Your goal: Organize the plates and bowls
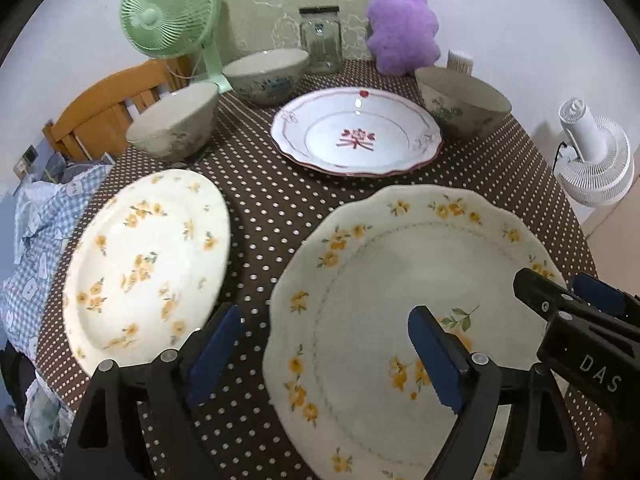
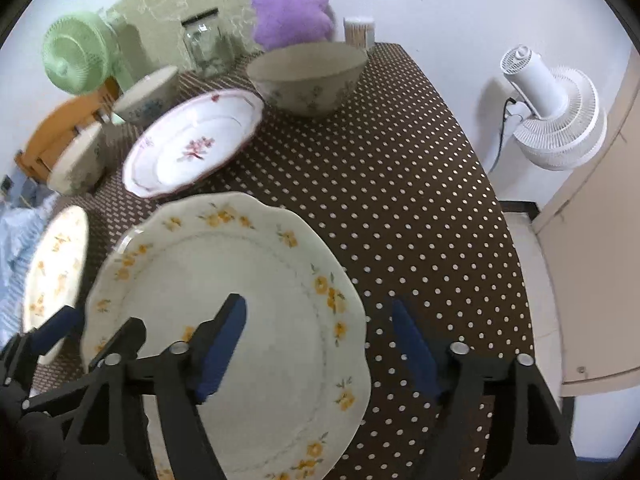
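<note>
A large scalloped plate with yellow flowers [image 1: 400, 280] [image 2: 248, 280] lies at the near edge of the table. My left gripper [image 1: 324, 344] is open, straddling its left rim. My right gripper [image 2: 320, 340] is open, straddling its right rim; it also shows in the left wrist view [image 1: 568, 300]. A second yellow-flowered plate [image 1: 148, 256] [image 2: 56, 264] lies to the left. A white plate with red pattern [image 1: 356, 132] [image 2: 196, 144] sits further back. Three floral bowls stand behind: left [image 1: 176, 120] [image 2: 80, 164], middle [image 1: 266, 76] [image 2: 146, 96], right [image 1: 460, 100] [image 2: 308, 80].
The table has a brown dotted cloth [image 1: 264, 196] [image 2: 400, 184]. At the back stand a green fan [image 1: 172, 12], a glass jar [image 1: 320, 40], a purple plush [image 1: 402, 28] and a toothpick holder [image 1: 460, 60]. A wooden chair [image 1: 100, 108] is left, a white fan [image 2: 556, 108] right.
</note>
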`<state>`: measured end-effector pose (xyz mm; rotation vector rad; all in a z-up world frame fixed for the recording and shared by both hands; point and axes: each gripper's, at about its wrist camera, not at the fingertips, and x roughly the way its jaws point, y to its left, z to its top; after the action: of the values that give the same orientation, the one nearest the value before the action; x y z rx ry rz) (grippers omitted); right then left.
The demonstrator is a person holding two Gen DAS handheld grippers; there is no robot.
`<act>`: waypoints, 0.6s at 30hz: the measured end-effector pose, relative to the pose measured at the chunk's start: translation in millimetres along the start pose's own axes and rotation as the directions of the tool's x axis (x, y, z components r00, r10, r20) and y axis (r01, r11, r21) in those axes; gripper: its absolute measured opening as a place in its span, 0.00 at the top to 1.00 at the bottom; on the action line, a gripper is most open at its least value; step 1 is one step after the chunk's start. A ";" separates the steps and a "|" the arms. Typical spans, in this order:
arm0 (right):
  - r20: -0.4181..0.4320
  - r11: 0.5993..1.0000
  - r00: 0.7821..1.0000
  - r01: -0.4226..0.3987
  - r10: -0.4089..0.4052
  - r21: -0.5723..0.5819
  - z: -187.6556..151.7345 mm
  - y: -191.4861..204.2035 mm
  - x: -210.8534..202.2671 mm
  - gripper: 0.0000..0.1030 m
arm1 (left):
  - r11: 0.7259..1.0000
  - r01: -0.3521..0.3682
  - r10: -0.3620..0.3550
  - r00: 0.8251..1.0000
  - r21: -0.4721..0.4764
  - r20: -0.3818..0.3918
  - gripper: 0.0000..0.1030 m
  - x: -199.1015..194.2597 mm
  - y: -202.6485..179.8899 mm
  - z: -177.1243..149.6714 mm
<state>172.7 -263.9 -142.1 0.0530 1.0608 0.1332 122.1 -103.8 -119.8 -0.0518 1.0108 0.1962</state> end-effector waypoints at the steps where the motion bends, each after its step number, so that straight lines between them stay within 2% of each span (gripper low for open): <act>1: 0.005 1.000 1.000 -0.007 0.007 -0.006 0.4 1.8 -2.1 0.23 | 1.000 0.001 -0.001 1.000 -0.002 0.005 0.14 -3.6 0.8 0.2; 8: 0.069 0.996 0.996 -0.052 0.056 -0.067 4.1 31.6 -37.9 0.21 | 1.000 0.020 -0.021 0.997 0.013 0.069 0.11 -35.9 18.7 7.6; 10: 0.100 0.996 0.994 -0.037 0.045 -0.081 3.2 44.7 -47.8 0.21 | 0.999 0.030 -0.031 0.997 0.020 0.076 0.11 -39.2 27.1 9.2; 18: 0.115 0.997 0.993 0.003 0.006 -0.071 3.0 93.3 -64.0 0.21 | 0.997 0.070 -0.073 0.993 0.038 0.095 0.11 -48.4 76.8 17.5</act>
<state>136.8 -180.0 -75.2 -0.0031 0.9402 0.1675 97.4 -32.9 -65.9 -0.0469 0.9141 0.1151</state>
